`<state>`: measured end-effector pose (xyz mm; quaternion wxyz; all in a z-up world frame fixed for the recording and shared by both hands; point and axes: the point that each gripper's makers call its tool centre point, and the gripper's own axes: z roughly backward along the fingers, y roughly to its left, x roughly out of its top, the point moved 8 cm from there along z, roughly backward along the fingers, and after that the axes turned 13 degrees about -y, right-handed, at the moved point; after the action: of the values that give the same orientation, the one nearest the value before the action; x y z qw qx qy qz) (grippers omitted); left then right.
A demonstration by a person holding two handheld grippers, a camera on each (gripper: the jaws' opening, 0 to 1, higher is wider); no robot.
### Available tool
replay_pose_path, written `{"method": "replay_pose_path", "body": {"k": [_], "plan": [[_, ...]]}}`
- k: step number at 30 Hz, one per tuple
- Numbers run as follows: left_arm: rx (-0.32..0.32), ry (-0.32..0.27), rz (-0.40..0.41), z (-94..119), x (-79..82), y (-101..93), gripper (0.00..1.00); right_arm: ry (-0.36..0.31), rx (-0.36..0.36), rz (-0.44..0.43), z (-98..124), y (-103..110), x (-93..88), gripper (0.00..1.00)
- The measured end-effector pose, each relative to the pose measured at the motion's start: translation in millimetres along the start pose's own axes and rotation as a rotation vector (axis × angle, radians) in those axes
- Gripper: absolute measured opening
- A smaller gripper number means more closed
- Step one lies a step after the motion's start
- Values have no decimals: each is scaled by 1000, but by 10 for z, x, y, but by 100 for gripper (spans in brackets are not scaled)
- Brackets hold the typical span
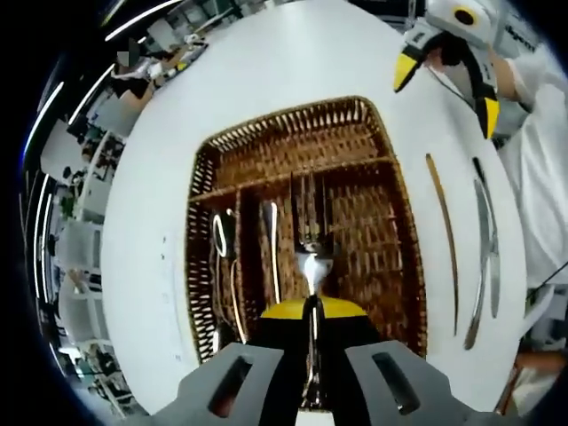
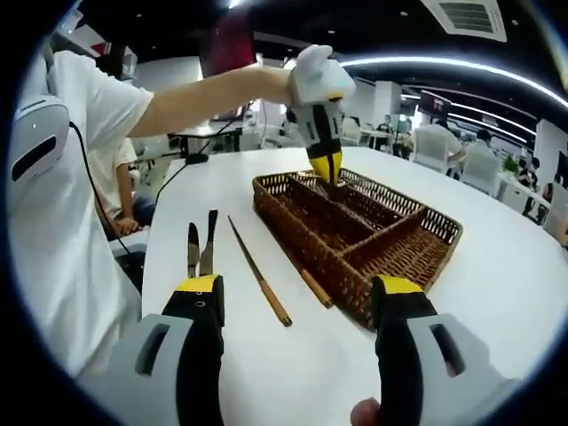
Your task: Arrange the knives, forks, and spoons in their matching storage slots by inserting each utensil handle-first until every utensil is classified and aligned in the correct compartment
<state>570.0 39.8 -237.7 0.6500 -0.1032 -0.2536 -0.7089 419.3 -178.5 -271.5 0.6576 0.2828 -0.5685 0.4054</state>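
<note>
Wicker tray, one fork, two knives

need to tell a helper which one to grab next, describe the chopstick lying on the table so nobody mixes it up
Start at the brown wicker tray on the white table. Beside its long side lies the chopstick, between the tray and two knives. It is a thin, straight stick with a brownish end, while the knives are flat, dark blades lying side by side.

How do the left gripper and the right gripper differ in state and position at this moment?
The left gripper is shut on a silver fork above the brown wicker tray; the right gripper is open and holds nothing. The left is over the tray; the right hangs over the white table beside it. Both have yellow-tipped black jaws.
</note>
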Motion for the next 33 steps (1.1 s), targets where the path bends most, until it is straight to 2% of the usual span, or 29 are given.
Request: {"method": "replay_pose_path", "body": {"k": [14, 25, 33], "plan": [[-23, 25, 31, -441, -194, 241, 1, 9, 1, -12, -36, -67, -66, 70], [-33, 13, 85, -644, -271, 316, 1, 15, -2, -22, -36, -104, -129, 70], [-24, -13, 125, -694, -290, 339, 2, 15, 0, -30, -52, -104, -157, 70]]}}
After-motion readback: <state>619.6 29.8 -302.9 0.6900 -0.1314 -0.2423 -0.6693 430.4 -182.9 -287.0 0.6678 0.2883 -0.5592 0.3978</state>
